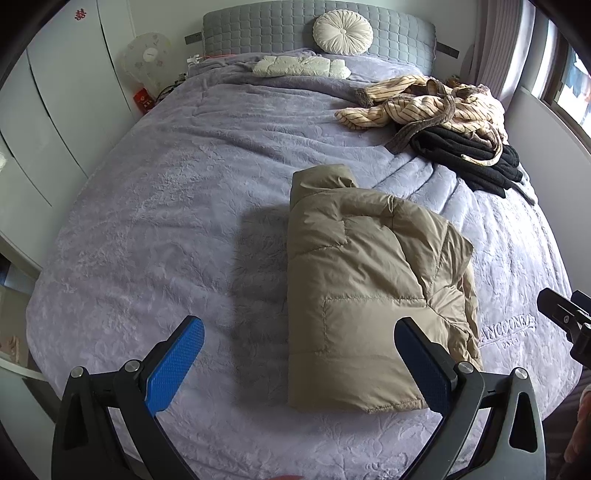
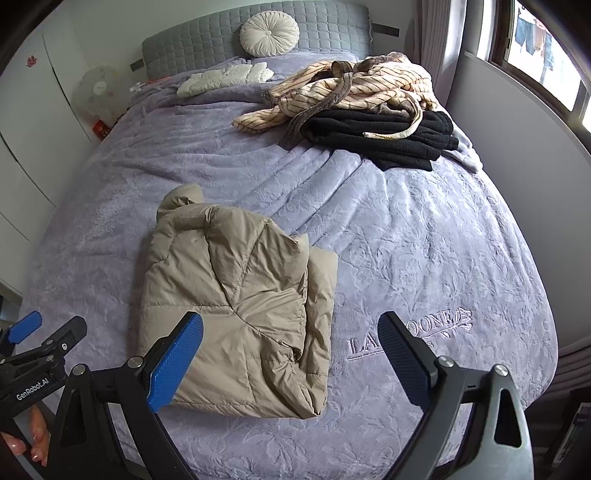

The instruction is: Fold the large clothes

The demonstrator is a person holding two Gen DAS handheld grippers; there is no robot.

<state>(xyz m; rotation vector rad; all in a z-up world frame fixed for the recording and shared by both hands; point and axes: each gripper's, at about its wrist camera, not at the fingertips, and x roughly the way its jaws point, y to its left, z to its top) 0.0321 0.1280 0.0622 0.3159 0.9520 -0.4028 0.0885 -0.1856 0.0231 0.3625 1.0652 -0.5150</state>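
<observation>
A tan quilted puffer jacket point(image 1: 369, 280) lies folded into a thick rectangle on the lilac bedspread point(image 1: 166, 206), its collar end pointing toward the headboard. My left gripper point(image 1: 299, 339) hovers above its near edge, open, with nothing between the blue pads. In the right wrist view the same jacket point(image 2: 240, 310) sits left of centre, and my right gripper point(image 2: 291, 336) hangs open over its near right corner, holding nothing. The other gripper's tip point(image 1: 565, 321) shows at the right edge of the left wrist view. A hand point(image 2: 29, 439) grips the left tool.
A heap of clothes lies at the far right of the bed: a cream striped robe point(image 2: 354, 88) on top of black garments point(image 2: 384, 136). A white folded item point(image 1: 303, 66) and round cushion point(image 1: 343, 31) rest by the grey headboard. Wardrobe doors stand left, a window right.
</observation>
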